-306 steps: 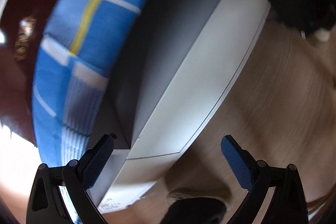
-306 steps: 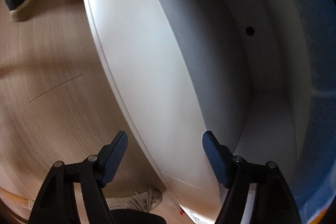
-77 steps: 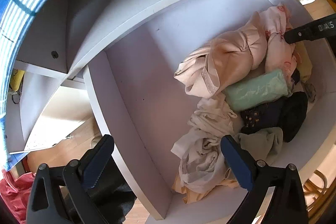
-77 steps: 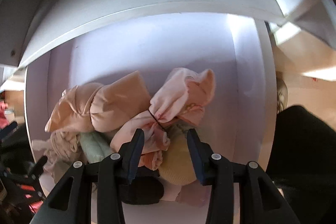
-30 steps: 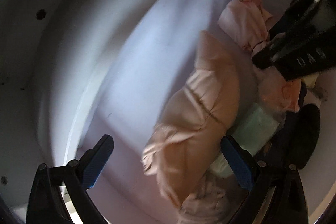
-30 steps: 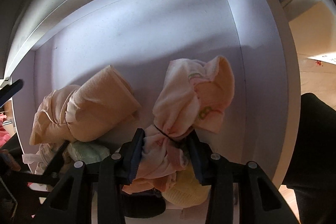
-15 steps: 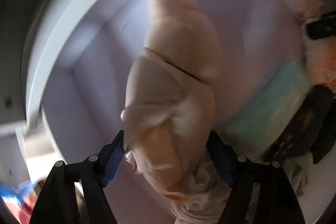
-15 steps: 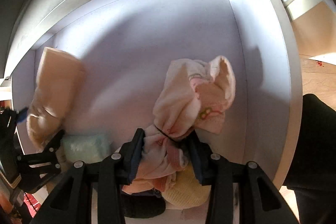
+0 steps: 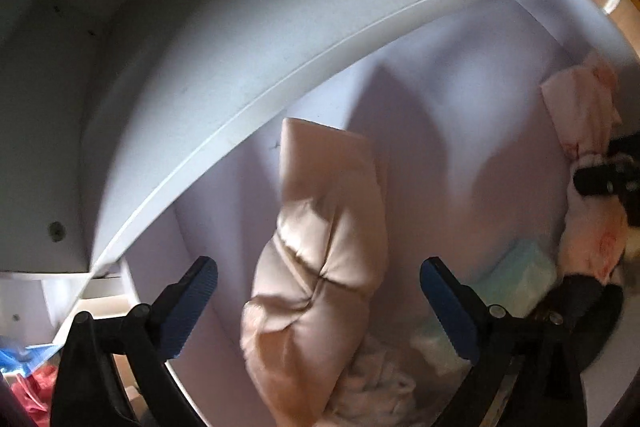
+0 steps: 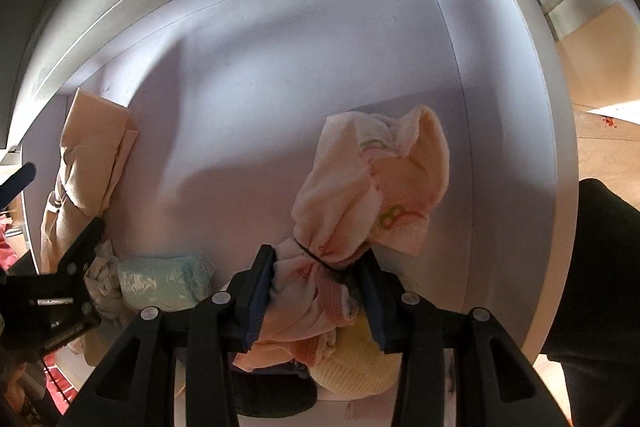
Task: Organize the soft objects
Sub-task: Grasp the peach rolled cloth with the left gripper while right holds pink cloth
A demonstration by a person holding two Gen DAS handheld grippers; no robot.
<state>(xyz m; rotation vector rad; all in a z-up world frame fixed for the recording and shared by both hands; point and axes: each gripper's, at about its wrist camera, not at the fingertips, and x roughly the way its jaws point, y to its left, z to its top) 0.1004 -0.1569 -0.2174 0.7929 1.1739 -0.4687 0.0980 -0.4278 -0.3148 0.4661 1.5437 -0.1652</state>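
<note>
No word, brand or label can be read in either view. The only sign-like mark is a small green and orange print on the pink bundle (image 10: 372, 195), right of centre in the right wrist view; it looks something like a figure eight or a pair of rings, but it is too creased to make out. The same bundle shows at the right edge of the left wrist view, where its print is only a blur
</note>
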